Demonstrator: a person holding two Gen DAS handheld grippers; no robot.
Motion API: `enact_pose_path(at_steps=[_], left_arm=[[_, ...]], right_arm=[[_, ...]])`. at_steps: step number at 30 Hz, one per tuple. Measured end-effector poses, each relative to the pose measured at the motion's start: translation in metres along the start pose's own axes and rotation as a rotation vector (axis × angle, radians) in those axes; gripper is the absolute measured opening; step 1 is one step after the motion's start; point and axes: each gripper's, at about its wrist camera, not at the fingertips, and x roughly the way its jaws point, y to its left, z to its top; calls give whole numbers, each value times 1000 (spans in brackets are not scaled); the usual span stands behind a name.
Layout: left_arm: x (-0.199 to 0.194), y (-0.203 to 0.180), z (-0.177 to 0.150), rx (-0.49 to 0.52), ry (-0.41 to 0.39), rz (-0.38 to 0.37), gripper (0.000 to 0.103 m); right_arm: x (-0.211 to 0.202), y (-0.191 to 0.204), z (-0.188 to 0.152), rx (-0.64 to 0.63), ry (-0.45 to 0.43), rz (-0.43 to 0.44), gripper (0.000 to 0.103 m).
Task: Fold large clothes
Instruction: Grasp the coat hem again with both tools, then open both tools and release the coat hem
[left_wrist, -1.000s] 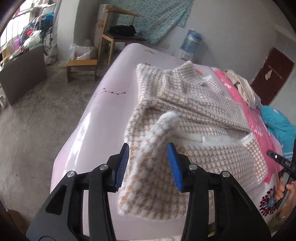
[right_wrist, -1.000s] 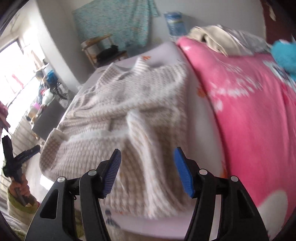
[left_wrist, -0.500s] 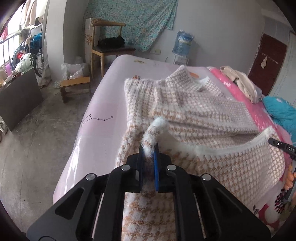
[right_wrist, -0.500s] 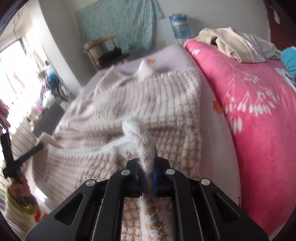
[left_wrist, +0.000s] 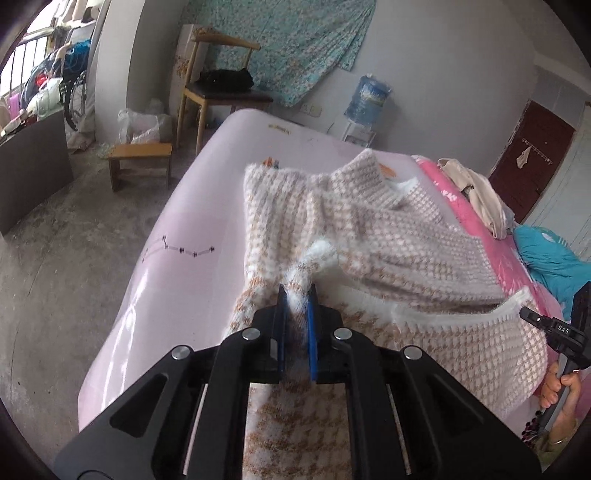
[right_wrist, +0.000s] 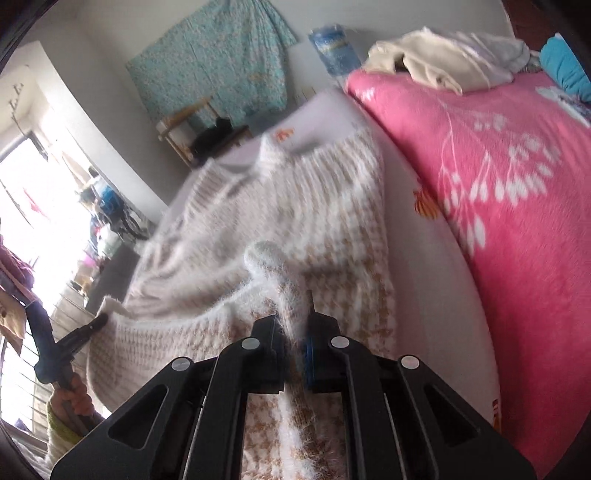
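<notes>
Both my grippers, left gripper (left_wrist: 295, 295) and right gripper (right_wrist: 293, 314), are clamped on the houndstooth sweater's (left_wrist: 399, 236) hem at the bed's (left_wrist: 192, 206) near edge; next I judge carrying it toward the collar.

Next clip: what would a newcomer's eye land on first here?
The fuzzy checked sweater spread over the bed, its near edge pinched by the left gripper and the right gripper. Then the bright pink blanket on its right.

daylit, blown-out window (right_wrist: 22, 206), blurred right view
</notes>
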Motion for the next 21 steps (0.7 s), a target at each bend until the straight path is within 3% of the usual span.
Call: enact_pose_path(at_steps=[3,7,13,18,21], left_arm=[[9,-4,6,21,8,18,8],[55,4,-6,16,122,65,8],[40,2,-1,15,61,22,8],[70,4,-6,2,126,38,10],[70,3,-8,8,118,45,13]], right_arm=[[10,-1,3,-24,10,-34,8],[42,-17,-7,13,101,-72,8],[30,-18,-6,25,80,-65,8],[53,-37,-16,75,132,-67,8],[52,-38,-14,80,137,-59,8]])
